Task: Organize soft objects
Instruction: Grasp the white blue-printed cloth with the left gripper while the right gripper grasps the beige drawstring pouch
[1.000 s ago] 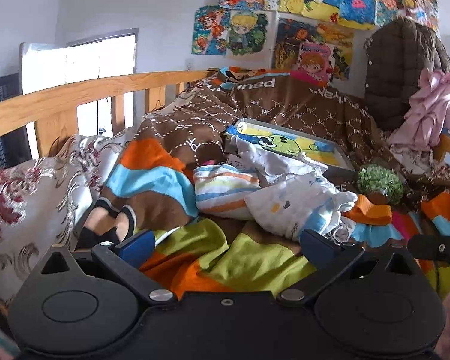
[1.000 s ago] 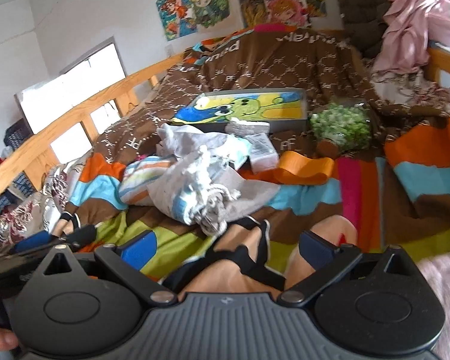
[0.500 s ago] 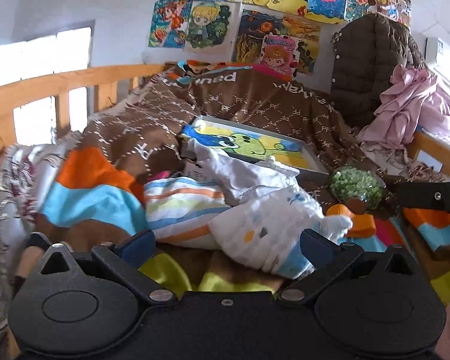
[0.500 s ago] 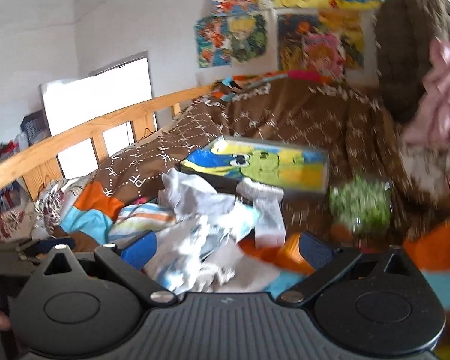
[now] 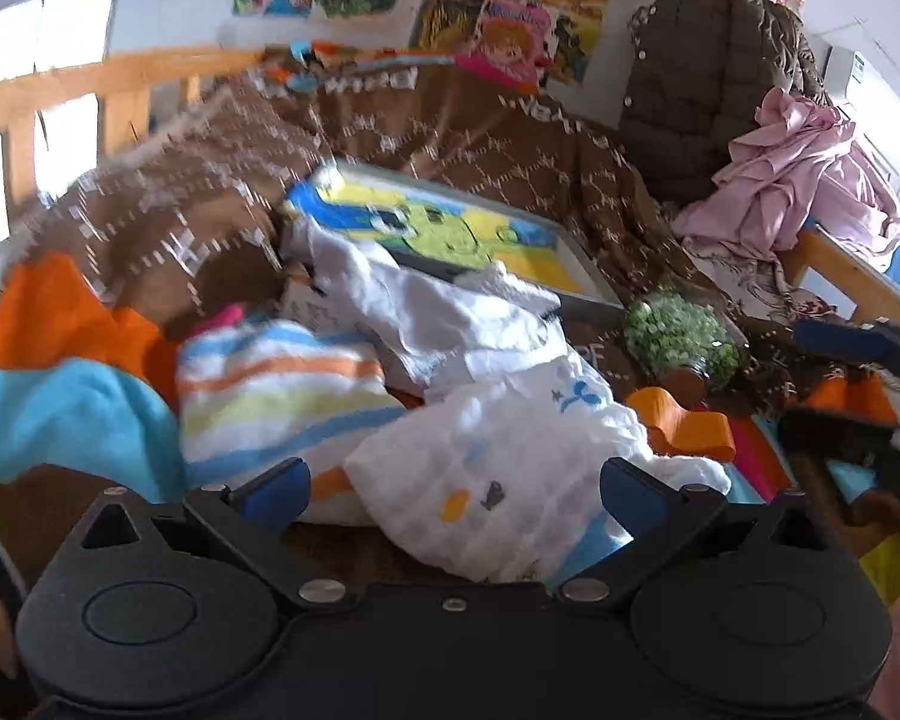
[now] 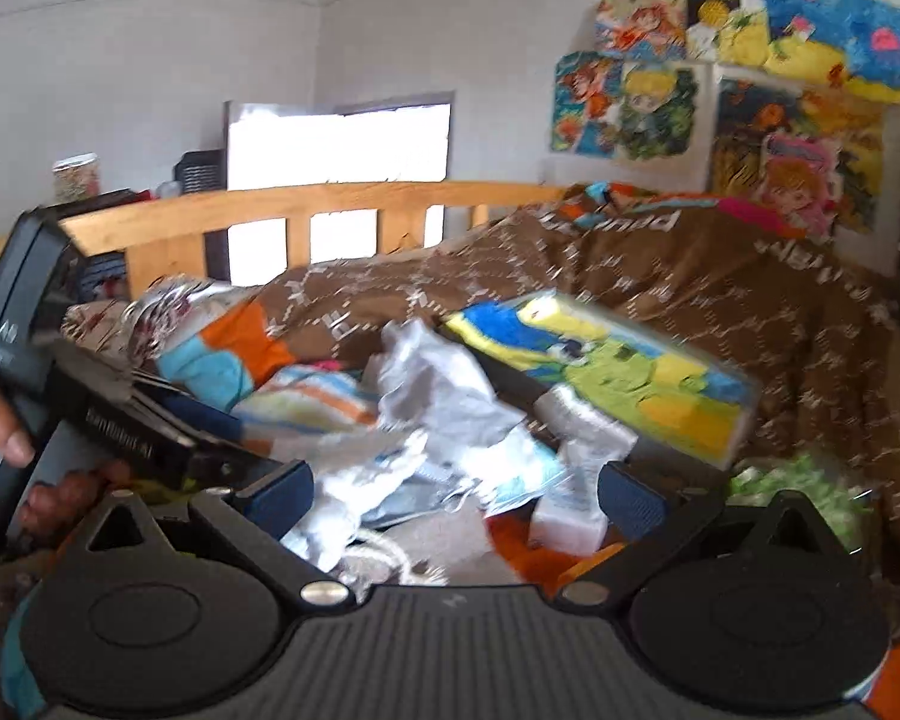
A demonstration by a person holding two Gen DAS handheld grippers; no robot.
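Two grippers are in your hands, both with jaws spread apart and gripping nothing. Working left to right in the left wrist view: your left gripper (image 5: 453,483) hovers over the bed, the striped towel (image 5: 276,384) lies just left of the white printed cloth (image 5: 498,468), which sits between its fingertips. Behind them a crumpled white garment (image 5: 426,306) overlaps the cartoon picture tray (image 5: 450,228). Further right sit a green-filled jar (image 5: 678,339) and an orange band (image 5: 684,420). Your right gripper (image 6: 456,492) frames the same pile.

Wall posters (image 6: 744,78) motion-blurred; green bundle (image 6: 804,492) half hidden behind right hand-held gripper (image 6: 456,489)
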